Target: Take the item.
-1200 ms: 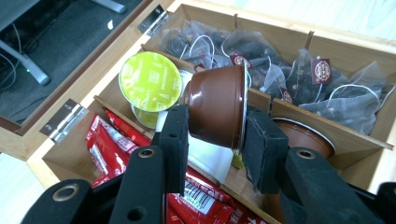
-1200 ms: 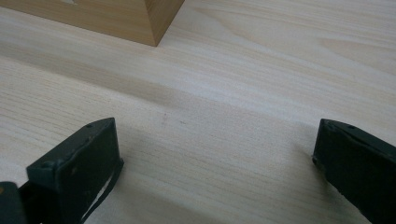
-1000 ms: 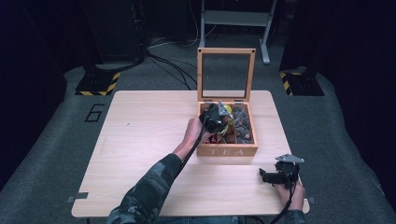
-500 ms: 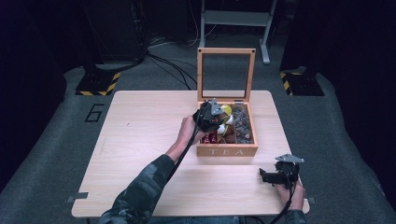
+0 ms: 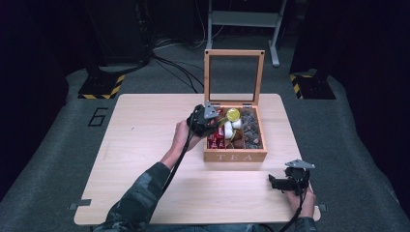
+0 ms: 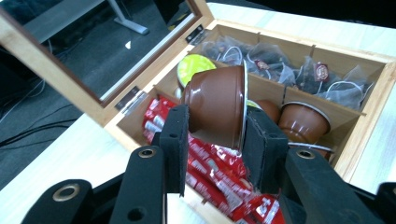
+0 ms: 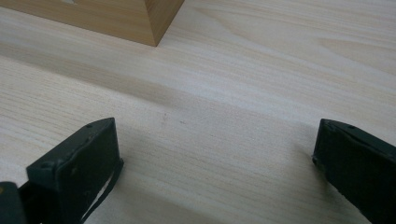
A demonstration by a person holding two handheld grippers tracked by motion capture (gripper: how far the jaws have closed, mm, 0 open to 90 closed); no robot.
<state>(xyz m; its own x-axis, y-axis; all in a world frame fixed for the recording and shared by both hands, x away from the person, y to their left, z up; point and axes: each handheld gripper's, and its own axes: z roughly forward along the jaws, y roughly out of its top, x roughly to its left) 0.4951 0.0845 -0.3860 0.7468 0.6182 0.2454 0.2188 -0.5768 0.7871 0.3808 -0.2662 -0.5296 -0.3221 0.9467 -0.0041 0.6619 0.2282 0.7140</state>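
Wooden worktop [image 5: 145, 145] carries the open tea box [image 5: 235, 155] in the high view; we see the left hand-held gripper [image 5: 209, 121] at the box's left edge and the right hand-held gripper [image 5: 285, 180] well apart, near the front right corner. In the left gripper view, we find the left hand-held gripper [image 6: 215, 135] clamped on a brown coffee capsule [image 6: 215, 105], held on its side above the red sachets [image 6: 219, 172]. In the right gripper view, the right hand-held gripper [image 7: 215, 158] stands wide open over bare worktop [image 7: 224, 93], holding nothing.
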